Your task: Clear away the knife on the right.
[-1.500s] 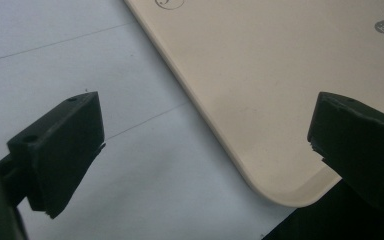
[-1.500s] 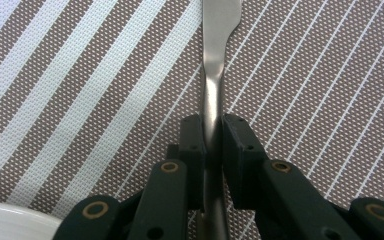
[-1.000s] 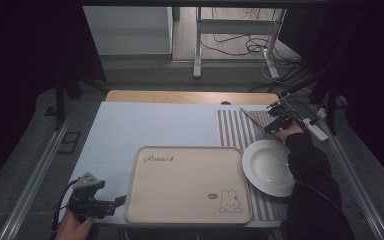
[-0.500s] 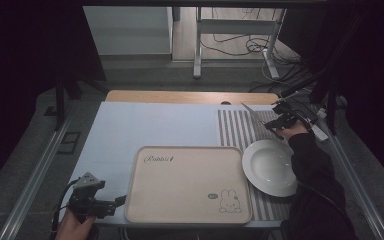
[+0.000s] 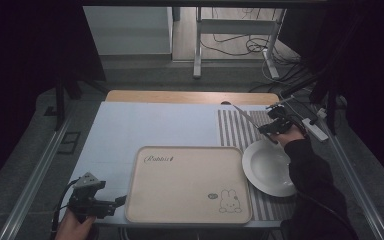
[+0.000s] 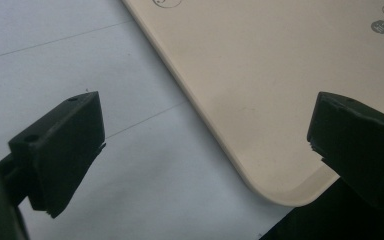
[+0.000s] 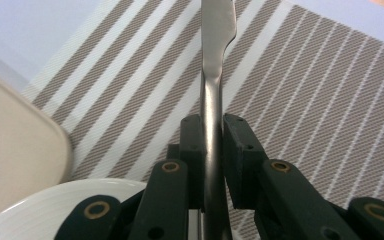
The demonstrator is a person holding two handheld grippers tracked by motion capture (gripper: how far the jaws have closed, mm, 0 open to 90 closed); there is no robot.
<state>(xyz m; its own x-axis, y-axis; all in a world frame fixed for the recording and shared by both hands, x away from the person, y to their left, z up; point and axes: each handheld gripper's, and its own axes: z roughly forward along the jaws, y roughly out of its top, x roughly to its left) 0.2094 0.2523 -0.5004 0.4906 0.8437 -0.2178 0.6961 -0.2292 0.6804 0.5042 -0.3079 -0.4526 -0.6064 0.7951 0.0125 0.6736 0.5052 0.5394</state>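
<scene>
Left gripper [image 5: 121, 200], near left table corner: jaws spread wide, nothing between them, poised just beside the corner of the beige tray [image 5: 190, 182]. Centre right: white plate [image 5: 267, 167] resting on the striped placemat [image 5: 232, 130], touching the tray's edge. Right gripper [image 7: 211, 150], beyond the plate: jaws clamped on the handle of a butter knife [image 7: 215, 65], blade projecting forward over the placemat.

A pale blue table [image 5: 155, 125] bears a beige tray [image 5: 187, 182] and striped placemat [image 5: 235, 130].
</scene>
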